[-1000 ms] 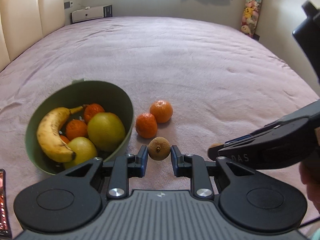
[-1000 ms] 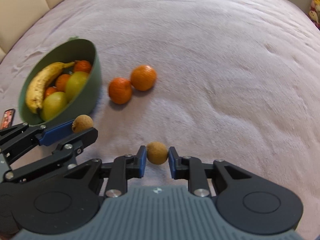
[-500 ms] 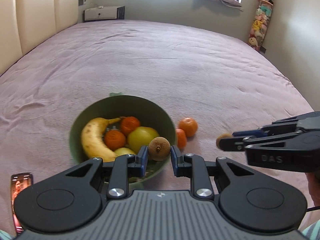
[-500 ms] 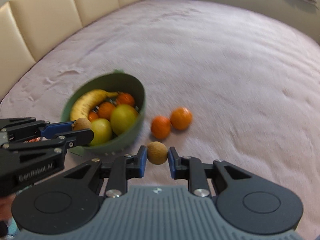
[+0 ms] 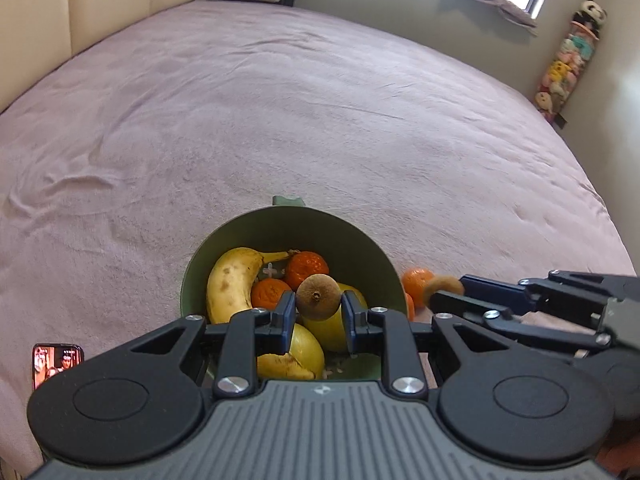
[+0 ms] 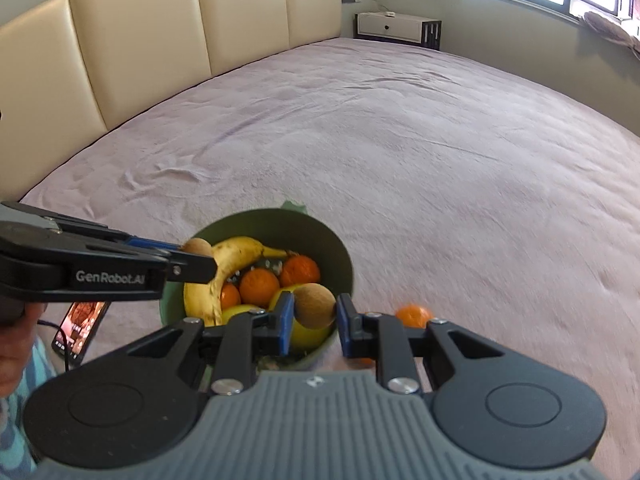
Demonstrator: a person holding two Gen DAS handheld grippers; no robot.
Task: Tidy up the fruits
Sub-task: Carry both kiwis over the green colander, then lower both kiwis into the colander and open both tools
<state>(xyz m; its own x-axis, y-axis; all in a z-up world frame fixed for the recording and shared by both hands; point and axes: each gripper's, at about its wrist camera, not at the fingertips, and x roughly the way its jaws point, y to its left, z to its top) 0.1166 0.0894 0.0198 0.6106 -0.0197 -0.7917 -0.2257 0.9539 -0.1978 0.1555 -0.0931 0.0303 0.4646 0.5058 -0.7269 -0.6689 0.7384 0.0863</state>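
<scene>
A wide pink bed [image 5: 320, 120] carries the green bowl [image 5: 360, 248] near its front edge, loaded with a banana [image 5: 230, 280], yellow-green fruit and tangerines. Over the bowl, the left gripper [image 5: 318, 312] has its jaws clamped on a brown kiwi [image 5: 318, 296]. The right gripper [image 6: 312, 322] grips a second kiwi [image 6: 314, 306] above the bowl's right rim, and a loose tangerine [image 6: 414, 315] lies on the bed just right of the bowl.

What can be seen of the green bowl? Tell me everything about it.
The round, deep, matte green bowl, plastic by its look, stands upright on the pink bedspread. A small tab juts from its far rim. Inside it lie a spotted yellow banana, several tangerines and yellow-green apples. More tangerines lie outside, by its right wall. Both grippers hold brown kiwis over it.
</scene>
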